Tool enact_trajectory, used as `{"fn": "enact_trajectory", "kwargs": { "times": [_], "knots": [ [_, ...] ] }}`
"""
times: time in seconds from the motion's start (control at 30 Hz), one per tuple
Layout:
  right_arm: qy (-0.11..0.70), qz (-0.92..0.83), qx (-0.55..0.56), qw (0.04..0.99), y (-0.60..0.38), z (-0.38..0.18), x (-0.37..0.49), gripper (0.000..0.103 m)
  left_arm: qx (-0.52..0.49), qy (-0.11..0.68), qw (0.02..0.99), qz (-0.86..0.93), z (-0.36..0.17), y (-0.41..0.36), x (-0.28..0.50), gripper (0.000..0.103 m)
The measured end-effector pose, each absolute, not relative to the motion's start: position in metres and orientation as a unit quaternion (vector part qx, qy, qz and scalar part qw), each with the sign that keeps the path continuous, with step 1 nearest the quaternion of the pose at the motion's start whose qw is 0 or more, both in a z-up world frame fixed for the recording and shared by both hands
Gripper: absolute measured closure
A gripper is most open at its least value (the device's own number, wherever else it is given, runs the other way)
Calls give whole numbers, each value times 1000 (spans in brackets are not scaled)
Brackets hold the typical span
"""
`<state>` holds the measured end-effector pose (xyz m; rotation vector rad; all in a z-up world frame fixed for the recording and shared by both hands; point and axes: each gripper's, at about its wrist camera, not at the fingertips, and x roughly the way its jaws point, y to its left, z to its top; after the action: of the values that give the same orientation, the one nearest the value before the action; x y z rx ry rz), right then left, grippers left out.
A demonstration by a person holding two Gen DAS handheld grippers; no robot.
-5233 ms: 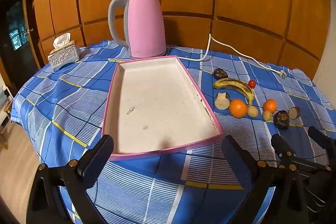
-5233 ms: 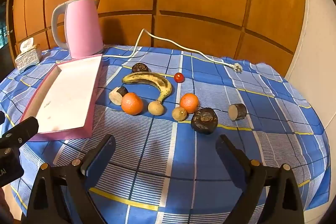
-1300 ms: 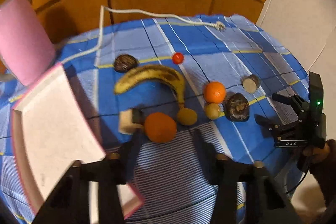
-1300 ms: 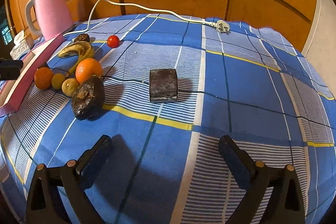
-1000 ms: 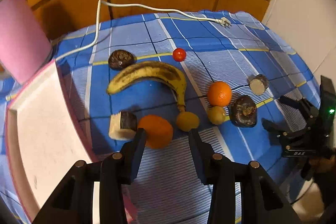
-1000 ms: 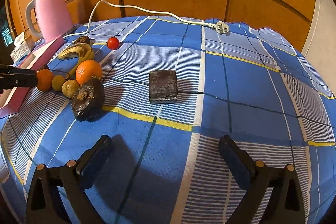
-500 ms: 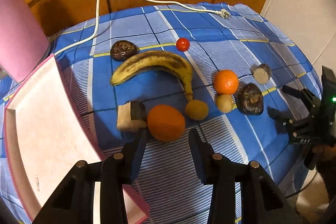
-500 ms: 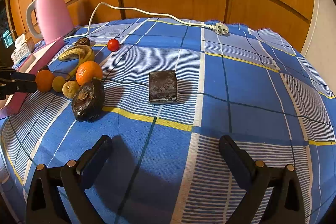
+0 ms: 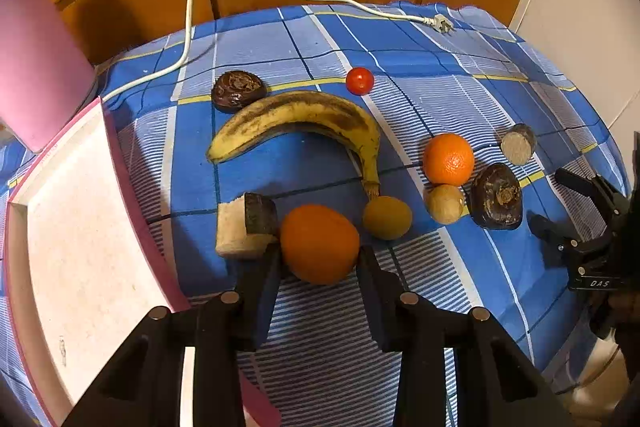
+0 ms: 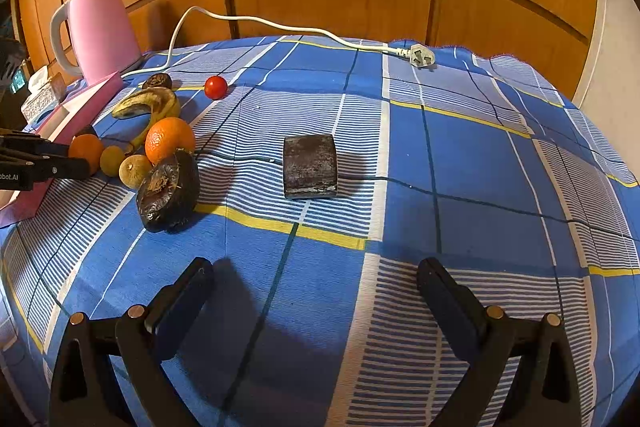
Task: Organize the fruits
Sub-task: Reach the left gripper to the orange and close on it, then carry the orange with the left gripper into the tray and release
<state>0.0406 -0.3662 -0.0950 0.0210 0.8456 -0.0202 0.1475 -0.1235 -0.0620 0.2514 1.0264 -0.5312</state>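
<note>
Compared with half a second earlier, the left tool (image 9: 318,259) sits lower and closer, its jaws closing around the near orange (image 9: 319,243), which then lay just ahead of the fingertips. The orange now lies between the fingers on the blue checked worktop (image 9: 440,67); firm pad contact cannot be confirmed. It rests just beside the cut fruit piece (image 9: 245,225) and near the pink tray (image 9: 132,187). The right tool (image 10: 316,287) is unchanged: jaws wide apart, empty, well short of the dark block (image 10: 310,166).
</note>
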Motion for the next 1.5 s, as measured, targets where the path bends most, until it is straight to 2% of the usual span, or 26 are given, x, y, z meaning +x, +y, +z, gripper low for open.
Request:
{"fn": "enact_trajectory", "kwargs": {
  "times": [0.33,0.8,1.5],
  "knots": [
    [410,-10,9,912,-366,-95,41,0,96,444,850,-268,-47,-108,119,67],
    [413,-14,7,911,-366,-95,42,0,44,436,854,-281,-39,-87,73,67],
    [423,-24,2,906,-363,-94,43,0,-55,423,884,-192,-25,13,44,67]
  ]
}}
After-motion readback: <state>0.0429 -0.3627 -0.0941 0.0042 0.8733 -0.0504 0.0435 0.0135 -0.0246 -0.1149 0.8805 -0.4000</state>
